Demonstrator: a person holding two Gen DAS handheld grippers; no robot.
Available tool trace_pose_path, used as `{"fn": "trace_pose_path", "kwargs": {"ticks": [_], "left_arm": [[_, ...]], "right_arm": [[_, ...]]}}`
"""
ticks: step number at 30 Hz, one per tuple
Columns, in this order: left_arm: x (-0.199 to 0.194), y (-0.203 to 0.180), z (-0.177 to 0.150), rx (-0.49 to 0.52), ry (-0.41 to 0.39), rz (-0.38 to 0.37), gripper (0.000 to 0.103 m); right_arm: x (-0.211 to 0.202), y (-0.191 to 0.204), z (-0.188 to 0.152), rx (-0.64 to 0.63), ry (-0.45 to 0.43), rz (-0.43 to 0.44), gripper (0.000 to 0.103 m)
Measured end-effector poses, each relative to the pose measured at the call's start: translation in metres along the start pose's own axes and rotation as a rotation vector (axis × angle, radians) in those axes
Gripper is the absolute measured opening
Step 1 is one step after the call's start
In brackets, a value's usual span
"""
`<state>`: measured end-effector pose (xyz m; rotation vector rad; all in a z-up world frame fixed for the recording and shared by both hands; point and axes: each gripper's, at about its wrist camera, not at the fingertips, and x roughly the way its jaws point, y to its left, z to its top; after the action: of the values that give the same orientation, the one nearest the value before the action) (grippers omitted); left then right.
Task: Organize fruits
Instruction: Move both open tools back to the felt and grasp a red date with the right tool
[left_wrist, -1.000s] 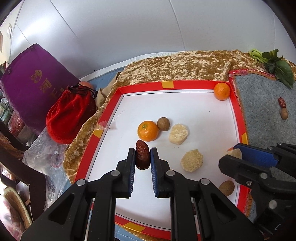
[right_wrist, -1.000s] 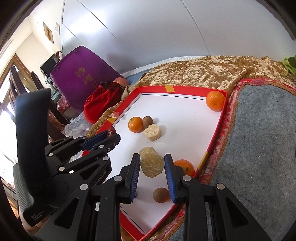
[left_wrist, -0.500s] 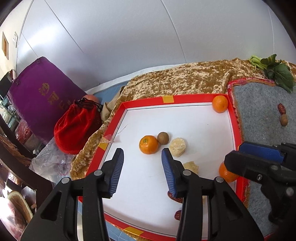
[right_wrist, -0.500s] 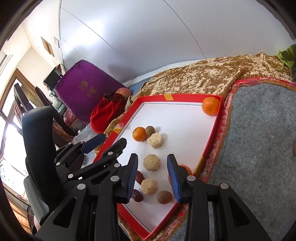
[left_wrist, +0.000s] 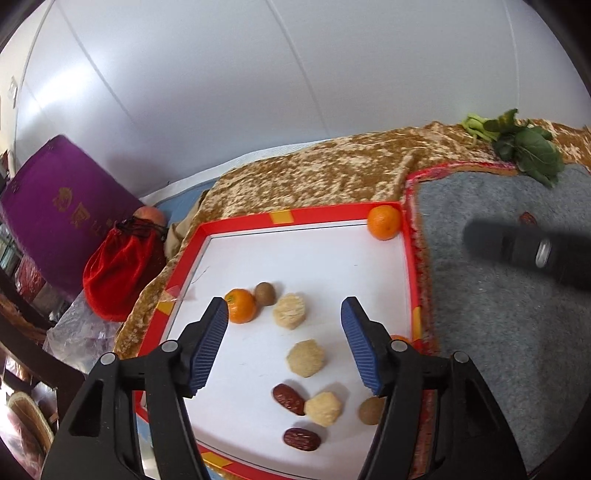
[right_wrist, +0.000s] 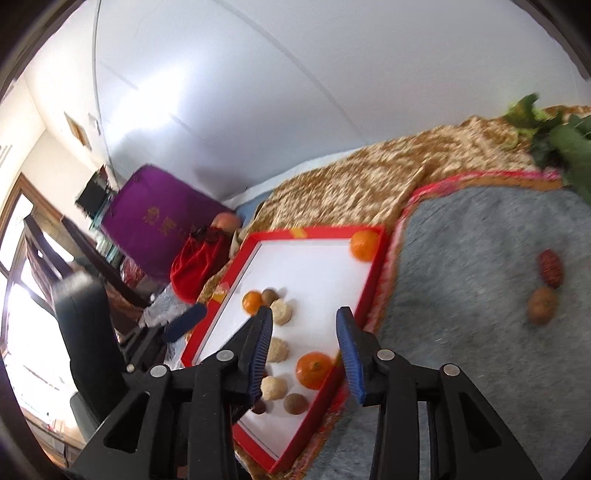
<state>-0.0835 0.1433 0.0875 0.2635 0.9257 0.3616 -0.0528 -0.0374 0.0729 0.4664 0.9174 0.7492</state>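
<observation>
While both grippers, left (left_wrist: 284, 345) and right (right_wrist: 304, 350), hang wide apart and empty over tray (left_wrist: 236, 227), 2 dates (left_wrist: 289, 398) lie by its near edge; 1 date (right_wrist: 550, 267) on grey mat (right_wrist: 480, 295)

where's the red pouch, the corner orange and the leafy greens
red pouch (left_wrist: 120, 275), left wrist view, middle of the velvet body
corner orange (left_wrist: 384, 222), left wrist view, centre of the peel
leafy greens (left_wrist: 530, 151), left wrist view, the big dark leaf

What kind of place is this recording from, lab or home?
Most likely a lived-in home room, not a lab. A gold velvet cloth and grey felt mat cover the work surface, a purple gift box and red drawstring pouch sit beside it, and dark wooden furniture stands by a window.
</observation>
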Motion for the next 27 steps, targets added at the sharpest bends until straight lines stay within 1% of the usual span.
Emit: {"fn": "trace_pose_path", "kwargs": {"ticks": [1,3,5,6,8,11,12,14,18,20,25,27], "left_arm": [[-0.001,-0.005,0.000,0.013,-0.001,-0.008,0.064],[-0.001,-0.016,0.001,0.042,0.000,-0.026,0.064],[-0.002,-0.025,0.000,0.069,0.000,-0.038,0.064],[-0.002,-0.030,0.000,0.082,-0.002,-0.043,0.064],[-0.005,-0.038,0.000,0.110,-0.011,-0.053,0.064],[-0.008,-0.049,-0.001,0.141,-0.027,-0.060,0.064],[-0.009,-0.052,-0.001,0.150,-0.032,-0.061,0.064],[-0.010,-0.057,-0.001,0.168,-0.038,-0.062,0.064],[-0.011,-0.061,-0.003,0.190,-0.044,-0.061,0.064],[-0.010,-0.060,-0.005,0.195,-0.043,-0.056,0.064],[-0.008,-0.053,-0.006,0.179,-0.031,-0.055,0.064],[-0.008,-0.051,-0.006,0.173,-0.030,-0.057,0.064]], "right_arm": [[-0.010,-0.009,0.006,0.026,-0.015,-0.011,0.044],[-0.026,-0.029,0.015,0.085,-0.038,-0.033,0.044],[-0.044,-0.055,0.022,0.169,-0.067,-0.057,0.045],[-0.052,-0.069,0.025,0.210,-0.078,-0.089,0.045],[-0.064,-0.089,0.029,0.261,-0.087,-0.164,0.045],[-0.069,-0.112,0.032,0.325,-0.068,-0.214,0.045],[-0.067,-0.115,0.032,0.332,-0.060,-0.230,0.045],[-0.055,-0.118,0.033,0.323,-0.017,-0.271,0.045],[-0.030,-0.120,0.035,0.285,0.043,-0.321,0.045],[-0.019,-0.120,0.036,0.261,0.058,-0.365,0.045],[-0.009,-0.126,0.036,0.246,0.074,-0.424,0.044],[-0.008,-0.128,0.036,0.245,0.077,-0.432,0.043]]}}
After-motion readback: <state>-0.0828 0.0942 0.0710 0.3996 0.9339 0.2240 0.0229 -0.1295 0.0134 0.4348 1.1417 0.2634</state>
